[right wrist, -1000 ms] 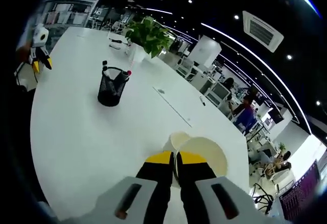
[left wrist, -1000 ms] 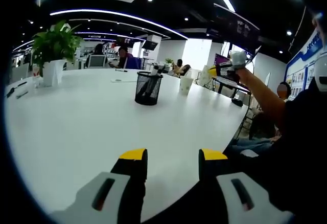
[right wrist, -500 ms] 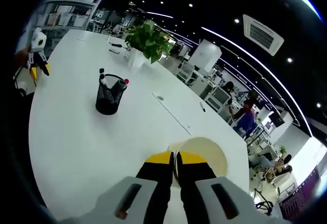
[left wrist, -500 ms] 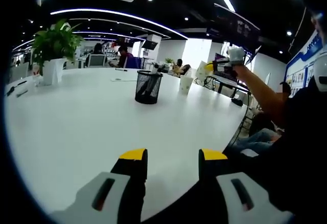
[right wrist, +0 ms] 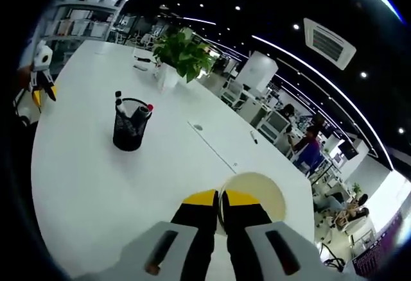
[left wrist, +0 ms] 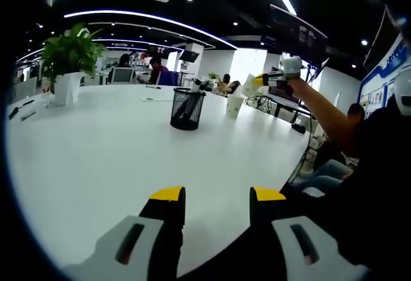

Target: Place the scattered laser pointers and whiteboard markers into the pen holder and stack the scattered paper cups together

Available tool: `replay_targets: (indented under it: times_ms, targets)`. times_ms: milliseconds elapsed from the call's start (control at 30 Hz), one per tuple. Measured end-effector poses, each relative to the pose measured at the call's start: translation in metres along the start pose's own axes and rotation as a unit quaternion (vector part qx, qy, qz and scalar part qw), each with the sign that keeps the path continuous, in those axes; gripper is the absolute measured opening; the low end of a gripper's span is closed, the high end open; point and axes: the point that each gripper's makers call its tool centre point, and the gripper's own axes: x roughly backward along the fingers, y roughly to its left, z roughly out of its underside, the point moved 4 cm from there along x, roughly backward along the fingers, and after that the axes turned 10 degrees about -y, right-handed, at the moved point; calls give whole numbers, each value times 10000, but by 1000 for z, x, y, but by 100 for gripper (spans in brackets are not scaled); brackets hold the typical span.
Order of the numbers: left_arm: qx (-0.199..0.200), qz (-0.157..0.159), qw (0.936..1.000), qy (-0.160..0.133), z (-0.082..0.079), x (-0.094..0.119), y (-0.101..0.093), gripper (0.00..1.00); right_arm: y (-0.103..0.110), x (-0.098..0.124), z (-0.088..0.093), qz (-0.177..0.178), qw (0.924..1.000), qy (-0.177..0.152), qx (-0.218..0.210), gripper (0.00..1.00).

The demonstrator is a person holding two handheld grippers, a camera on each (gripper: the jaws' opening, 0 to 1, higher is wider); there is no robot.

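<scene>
White tabletop (left wrist: 96, 159) carries the black mesh pen holder (right wrist: 128, 127) at our 10 o'clock. Our right tool (right wrist: 219, 207) pinches a white paper cup (right wrist: 255, 192) by its rim; our left tool (left wrist: 210, 201) is open, holding nothing.

White table (left wrist: 96, 159): black mesh pen holder (left wrist: 187, 109), paper cup (left wrist: 234, 106), potted plant (left wrist: 67, 69), some small dark items near the plant.

I count one mesh pen holder (right wrist: 129, 127) with about three pens or markers (right wrist: 119, 103) standing in it, two paper cups (left wrist: 234, 105) (left wrist: 250, 85), one potted plant (left wrist: 68, 63), on one white surface (left wrist: 128, 159).
</scene>
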Motion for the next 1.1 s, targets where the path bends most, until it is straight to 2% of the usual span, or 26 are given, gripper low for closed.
replay_targets:
  times_ms: [200, 267, 367, 433, 800, 867, 967, 1100]
  targets:
    - [1, -10, 10000, 8, 0, 0, 1, 41, -2, -7, -4, 10, 10000, -41, 8, 7]
    - [24, -37, 10000, 8, 2, 2, 1, 41, -2, -19, -4, -51, 10000, -26, 39, 7]
    - [26, -39, 10000, 8, 2, 2, 1, 41, -2, -20, -4, -56, 10000, -22, 36, 7]
    - [25, -61, 10000, -7, 1, 3, 0, 41, 0, -30, 0, -120, 9999, 49, 8, 7]
    - [-10, -79, 10000, 2, -2, 4, -3, 41, 7, -46, 15, -273, 9991, 313, 55, 7]
    - [-11, -75, 10000, 7, -2, 4, -4, 41, 7, -48, 17, -291, 9989, 360, 37, 9]
    - [-22, -69, 10000, 22, -2, 4, -6, 41, 7, -48, 20, -261, 9987, 431, -27, 19]
    - [-44, -74, 10000, 20, -5, 4, -7, 41, 7, -46, 22, -227, 9988, 423, -56, 20]
